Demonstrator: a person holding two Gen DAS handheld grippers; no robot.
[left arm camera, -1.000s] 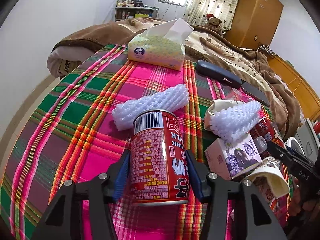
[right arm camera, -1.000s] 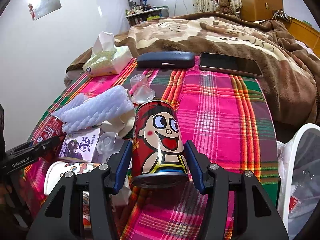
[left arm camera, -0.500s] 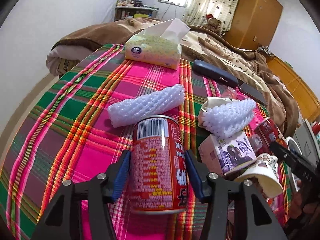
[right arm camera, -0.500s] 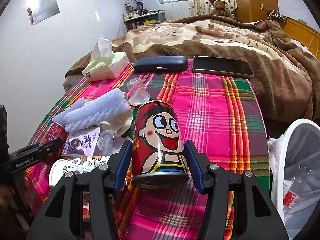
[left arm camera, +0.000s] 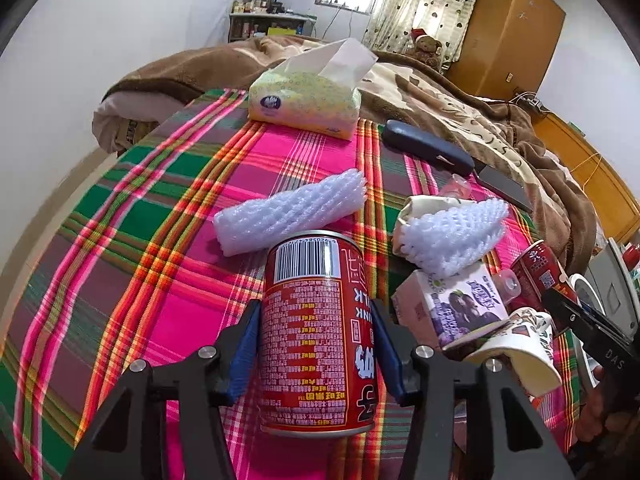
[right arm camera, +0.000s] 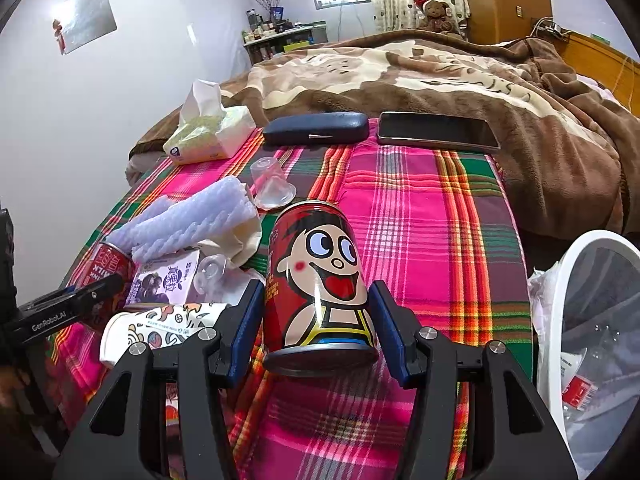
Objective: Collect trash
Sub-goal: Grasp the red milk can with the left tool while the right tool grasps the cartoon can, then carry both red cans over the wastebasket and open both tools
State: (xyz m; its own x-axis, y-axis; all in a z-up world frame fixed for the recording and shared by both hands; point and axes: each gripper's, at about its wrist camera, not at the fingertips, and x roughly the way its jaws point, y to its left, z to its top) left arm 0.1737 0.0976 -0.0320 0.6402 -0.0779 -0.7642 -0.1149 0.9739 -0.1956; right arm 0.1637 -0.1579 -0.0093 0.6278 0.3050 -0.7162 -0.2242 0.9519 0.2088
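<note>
My left gripper (left arm camera: 316,344) is shut on a red milk can (left arm camera: 318,332) with a barcode, held above the plaid cloth. My right gripper (right arm camera: 318,330) is shut on a red can with a cartoon face (right arm camera: 320,288). On the cloth lie a white foam net (left arm camera: 292,210), a second foam net (left arm camera: 452,232) on crumpled paper, a purple milk carton (left arm camera: 452,304), a printed paper cup (left arm camera: 516,348) and clear plastic cups (right arm camera: 272,184). A white trash bin (right arm camera: 588,320) with a bag stands at the right in the right wrist view.
A tissue pack (left arm camera: 306,98), a dark glasses case (right arm camera: 316,128) and a phone (right arm camera: 438,130) lie at the cloth's far edge. A brown blanket (right arm camera: 440,68) covers the bed behind. A white wall is at the left.
Both grippers have risen a little and pulled back with their cans. In the right wrist view the bin has come further into sight.
</note>
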